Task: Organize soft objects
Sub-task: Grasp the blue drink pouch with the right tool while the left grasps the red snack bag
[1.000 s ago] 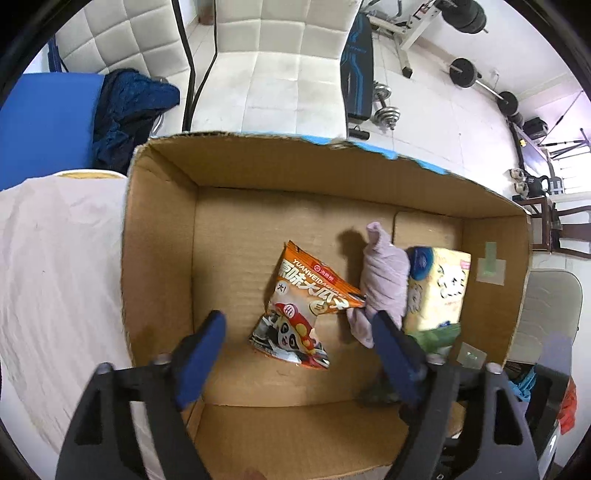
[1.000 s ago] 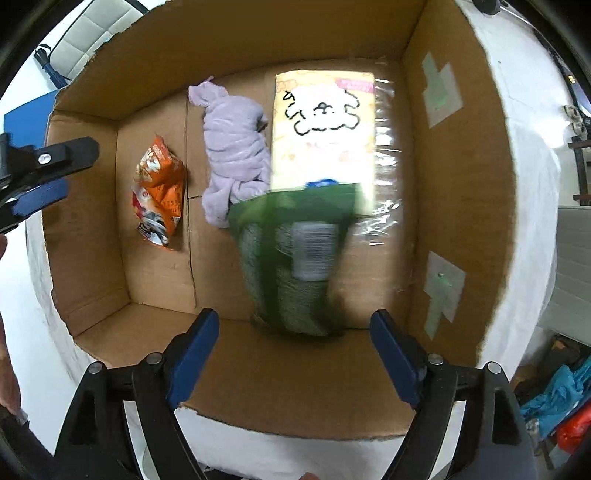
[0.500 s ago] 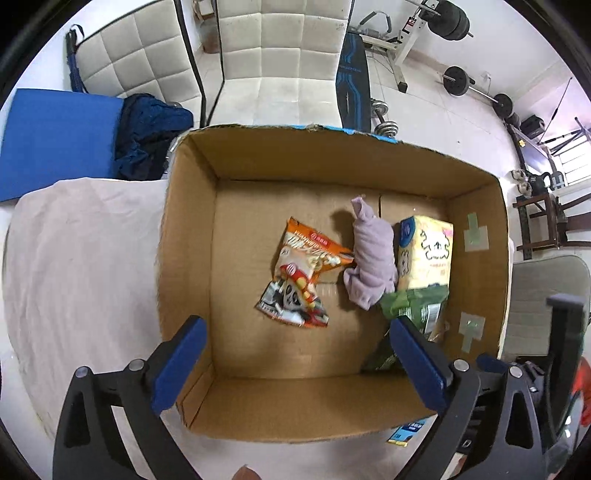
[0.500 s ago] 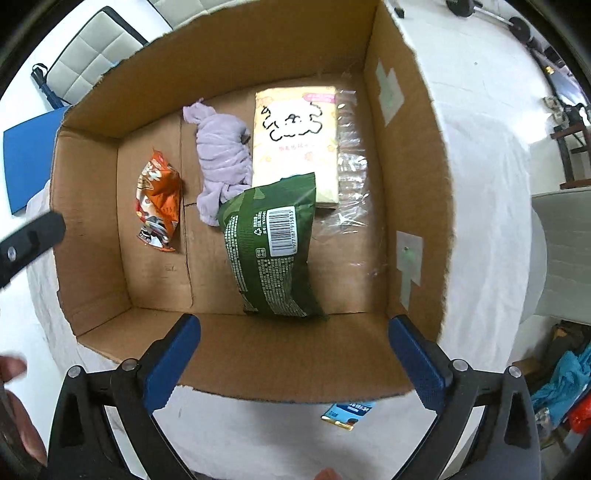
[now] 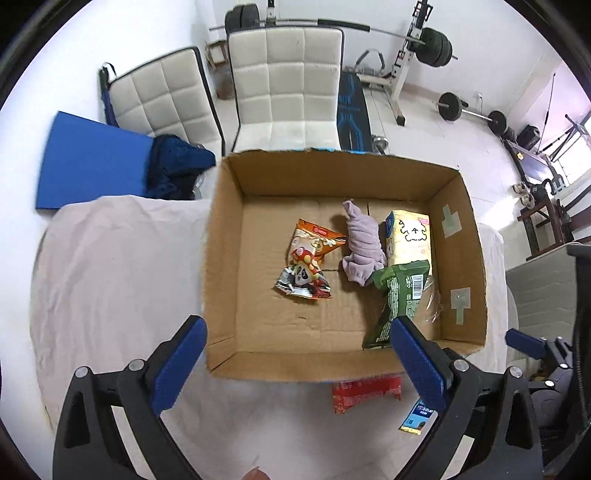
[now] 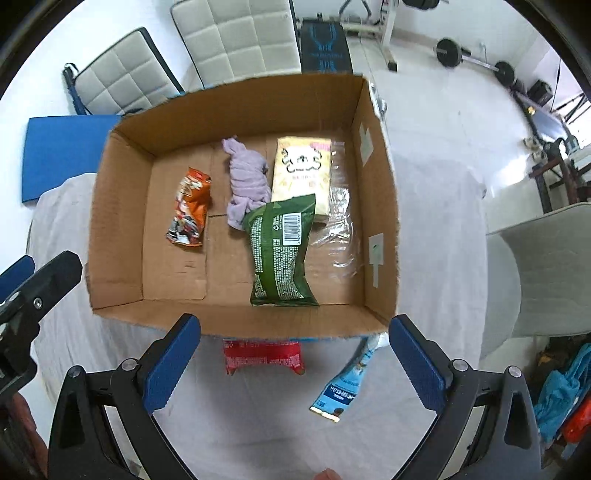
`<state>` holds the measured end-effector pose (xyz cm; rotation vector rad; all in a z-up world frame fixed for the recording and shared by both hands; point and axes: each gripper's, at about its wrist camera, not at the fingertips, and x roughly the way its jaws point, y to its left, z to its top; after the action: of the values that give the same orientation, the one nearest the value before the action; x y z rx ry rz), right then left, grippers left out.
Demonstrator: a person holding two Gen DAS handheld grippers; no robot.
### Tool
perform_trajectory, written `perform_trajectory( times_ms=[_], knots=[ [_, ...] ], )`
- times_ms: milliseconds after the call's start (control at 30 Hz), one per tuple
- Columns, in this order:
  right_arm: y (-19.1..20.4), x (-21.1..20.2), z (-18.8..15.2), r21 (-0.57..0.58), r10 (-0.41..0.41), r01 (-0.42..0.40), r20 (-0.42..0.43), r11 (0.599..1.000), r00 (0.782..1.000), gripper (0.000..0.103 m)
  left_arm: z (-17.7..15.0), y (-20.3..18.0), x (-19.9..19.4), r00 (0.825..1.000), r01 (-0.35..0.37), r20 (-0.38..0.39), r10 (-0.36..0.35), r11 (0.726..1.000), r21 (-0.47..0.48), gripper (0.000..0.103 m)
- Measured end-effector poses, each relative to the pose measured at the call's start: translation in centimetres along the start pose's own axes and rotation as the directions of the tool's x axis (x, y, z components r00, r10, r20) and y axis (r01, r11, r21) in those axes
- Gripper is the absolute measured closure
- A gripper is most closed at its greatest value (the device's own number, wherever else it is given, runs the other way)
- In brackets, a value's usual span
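Barbell rack [image 5: 413, 33] left view; turquoise cloth [image 6: 561, 391] right.

Cardboard box [image 6: 122, 206]: matt brown, corrugated, rough torn rim. Green snack bag [image 6: 279, 251]: glossy plastic film. Orange snack bag [image 6: 188, 206]: shiny crinkled foil. Lilac cloth [image 6: 247, 177]: soft, ribbed, matt. Tissue pack [image 6: 301, 166]: clear glossy wrap. Table cover [image 6: 436, 258]: white, matt, wrinkled cloth. Gripper pads [image 6: 170, 369]: blue, ridged, matt. Chairs [image 5: 284, 92]: quilted white leather-look upholstery.

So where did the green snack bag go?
The green snack bag lies inside the cardboard box, near its front wall in the right wrist view, its top overlapping the purple cloth and the yellow pack.
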<state>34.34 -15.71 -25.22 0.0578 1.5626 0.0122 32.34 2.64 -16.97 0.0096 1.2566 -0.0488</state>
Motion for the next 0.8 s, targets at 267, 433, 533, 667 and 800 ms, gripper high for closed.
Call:
perform_trajectory(
  times_ms=[267, 433, 533, 667, 800],
  knots=[
    [0.7, -4.6, -2.8, -0.033, 0.009, -0.007, 0.083, 0.999, 0.997, 0.000, -2.4, 0.2, -3.9, 0.996, -0.039, 0.080, 0.038, 0.999, 0.013, 0.001],
    [0.8, -6.4, -4.4, -0.037, 0.038, -0.035, 0.107, 0.999, 0.993, 0.000, -3.8, 0.0, -5.2, 0.995, -0.036, 0.096, 0.034, 0.999, 0.014, 0.001],
    [-0.2, -6.3, -5.3, -0.019, 0.049, -0.048, 0.097, 0.999, 0.994, 0.000, -4.7, -0.1, -5.0, 0.997, -0.027, 0.080, 0.026, 1.000, 0.010, 0.001],
    [-3.6, -3.4, -7.1, 0.071, 0.064, -0.065, 0.022, 0.995, 0.998, 0.000, -6.3, -0.8, -3.5, 0.999, -0.023, 0.026, 0.022, 0.999, 0.022, 0.001],
    [-7.8, 1.4, -9.4, 0.196, 0.085, -0.068, -0.080, 0.978, 0.993, 0.000, -8.5, -2.6, 0.2, 0.997, -0.013, -0.075, 0.017, 0.998, 0.061, 0.001]
  ],
)
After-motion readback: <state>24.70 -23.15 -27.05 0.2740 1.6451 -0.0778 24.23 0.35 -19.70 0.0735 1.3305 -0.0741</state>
